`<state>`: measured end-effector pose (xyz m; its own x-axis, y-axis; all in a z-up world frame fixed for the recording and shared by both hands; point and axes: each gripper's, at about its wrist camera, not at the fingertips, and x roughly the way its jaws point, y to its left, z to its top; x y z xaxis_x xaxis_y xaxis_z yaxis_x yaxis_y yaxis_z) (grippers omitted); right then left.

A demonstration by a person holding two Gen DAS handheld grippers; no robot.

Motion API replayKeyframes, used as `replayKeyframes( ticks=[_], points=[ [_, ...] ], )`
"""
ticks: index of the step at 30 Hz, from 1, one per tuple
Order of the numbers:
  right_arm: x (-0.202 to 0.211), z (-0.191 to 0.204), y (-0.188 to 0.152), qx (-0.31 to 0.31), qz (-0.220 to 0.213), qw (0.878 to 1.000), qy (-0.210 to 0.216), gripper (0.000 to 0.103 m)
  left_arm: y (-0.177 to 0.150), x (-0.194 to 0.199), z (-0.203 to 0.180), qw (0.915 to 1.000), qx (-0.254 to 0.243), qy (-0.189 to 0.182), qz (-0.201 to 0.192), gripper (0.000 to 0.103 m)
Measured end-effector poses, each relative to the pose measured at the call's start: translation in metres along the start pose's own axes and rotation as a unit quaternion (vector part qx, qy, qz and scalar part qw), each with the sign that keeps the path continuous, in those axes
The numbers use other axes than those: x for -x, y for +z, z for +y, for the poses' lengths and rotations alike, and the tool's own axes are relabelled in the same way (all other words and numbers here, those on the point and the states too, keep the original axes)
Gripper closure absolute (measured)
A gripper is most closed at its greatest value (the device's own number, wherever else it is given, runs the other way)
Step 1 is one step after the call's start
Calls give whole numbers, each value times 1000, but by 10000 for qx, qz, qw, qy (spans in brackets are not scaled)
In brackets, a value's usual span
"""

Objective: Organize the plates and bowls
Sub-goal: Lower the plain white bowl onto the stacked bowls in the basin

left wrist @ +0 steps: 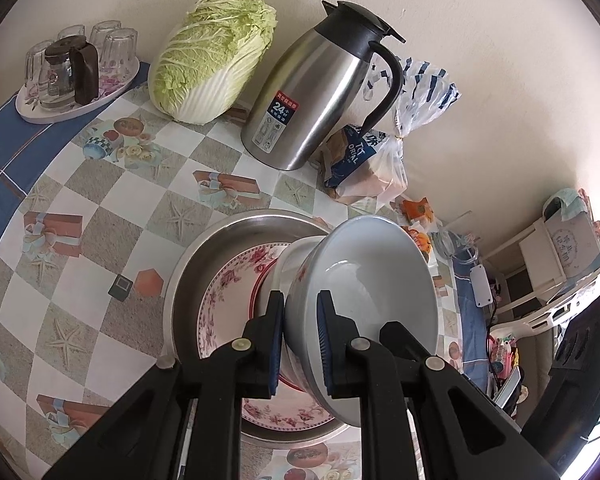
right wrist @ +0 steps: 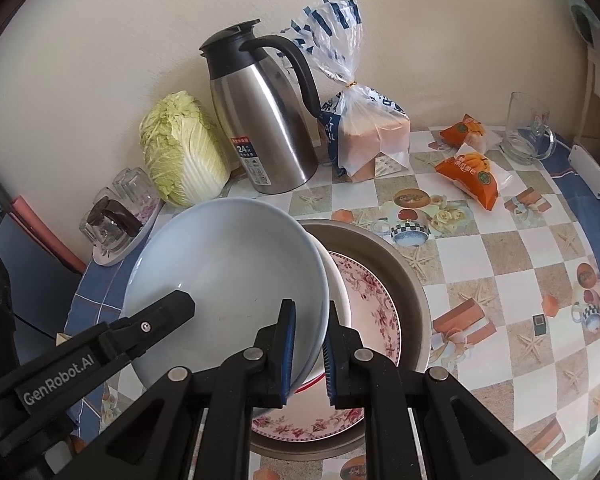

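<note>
I had both the left gripper (left wrist: 300,344) and right gripper (right wrist: 309,350) pinching the pale bowl's (right wrist: 228,276) rim, seemingly lifted above the flowered plate (left wrist: 228,292).

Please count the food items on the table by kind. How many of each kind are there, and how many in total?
Napa cabbage: 1
Bag of sliced bread: 1
Orange snack packets: 2
Total: 4
</note>
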<state>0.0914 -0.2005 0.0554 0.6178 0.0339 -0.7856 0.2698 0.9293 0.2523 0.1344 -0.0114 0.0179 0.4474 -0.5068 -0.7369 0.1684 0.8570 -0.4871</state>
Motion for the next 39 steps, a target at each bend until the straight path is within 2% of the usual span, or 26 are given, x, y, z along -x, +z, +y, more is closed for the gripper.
replayKeyframes(
  ticks=[10, 22, 39],
  points=[
    [-8, -4, -1, -91, 56, 9999, 26, 88, 0, -1, -1, 10000, -40, 7, -17, 88],
    [-7, -9, 1, -188, -34, 9998, 80, 88, 0, -2, -5, 9996, -183, 207, -42, 88],
    [-10, -9, 2, -163, -65, 9998, 76, 89, 0, 5, -5, 9995, -143, 225, -185, 88]
  ],
)
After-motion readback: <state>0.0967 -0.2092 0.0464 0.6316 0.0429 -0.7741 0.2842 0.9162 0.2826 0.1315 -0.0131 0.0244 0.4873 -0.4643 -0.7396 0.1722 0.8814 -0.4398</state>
